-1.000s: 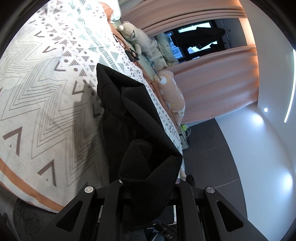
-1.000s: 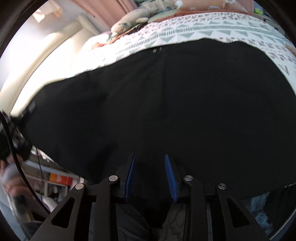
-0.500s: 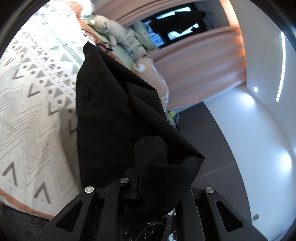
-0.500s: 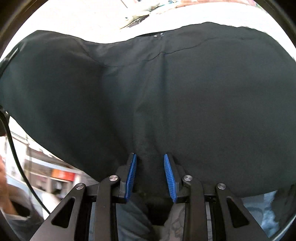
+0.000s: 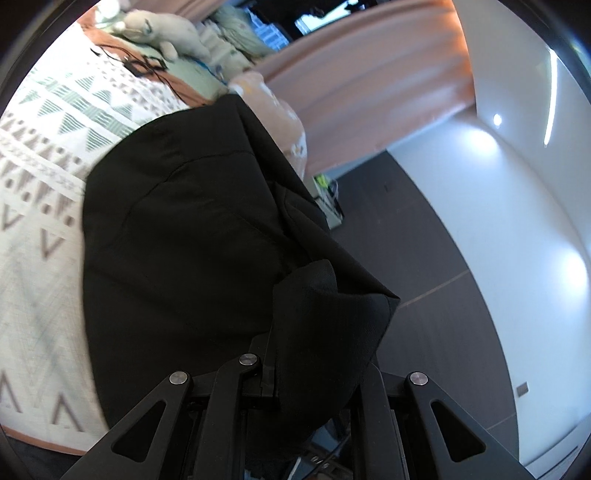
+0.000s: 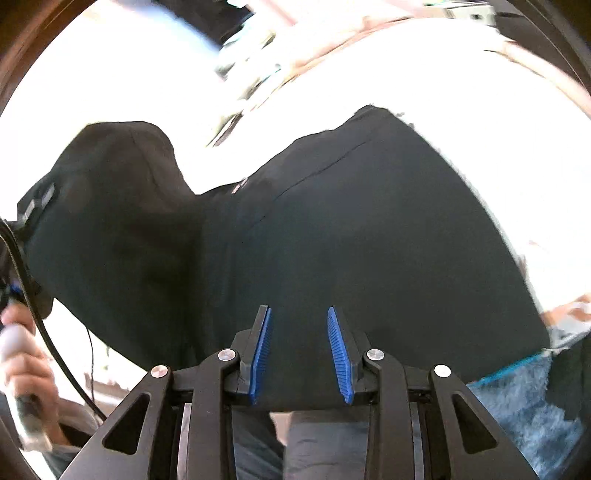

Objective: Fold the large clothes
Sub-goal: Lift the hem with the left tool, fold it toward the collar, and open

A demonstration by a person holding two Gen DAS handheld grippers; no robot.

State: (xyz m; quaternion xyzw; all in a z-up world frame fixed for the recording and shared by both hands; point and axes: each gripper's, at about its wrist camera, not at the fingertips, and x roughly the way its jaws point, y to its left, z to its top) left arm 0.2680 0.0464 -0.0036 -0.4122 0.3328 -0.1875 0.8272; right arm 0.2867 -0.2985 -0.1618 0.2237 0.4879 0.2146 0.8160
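A large black garment [image 5: 184, 229] hangs over the patterned bed cover [image 5: 37, 221]. My left gripper [image 5: 310, 354] is shut on one bunched corner of it, and the cloth drapes over the fingertips and hides them. In the right wrist view the same garment [image 6: 369, 229] stretches wide across the frame above the bed. My right gripper [image 6: 298, 308] is shut on its near edge, with a thick bunch of black cloth filling the gap between the blue pads [image 6: 263, 347]. At the garment's far left end a person's hand [image 6: 22, 350] holds the other gripper's handle.
Plush toys [image 5: 173, 29] and a pink one [image 5: 280, 107] lie along the bed's far side, with a black cable [image 5: 147, 66] nearby. Behind them hangs a pink curtain [image 5: 369, 92]. Dark floor [image 5: 424, 240] lies right of the bed. A blue rug [image 6: 524, 406] shows at the lower right.
Both grippers have carried the garment across the bed. In the left view it spread wider and the plush toys came nearer. In the right view its left part sagged into a fold.
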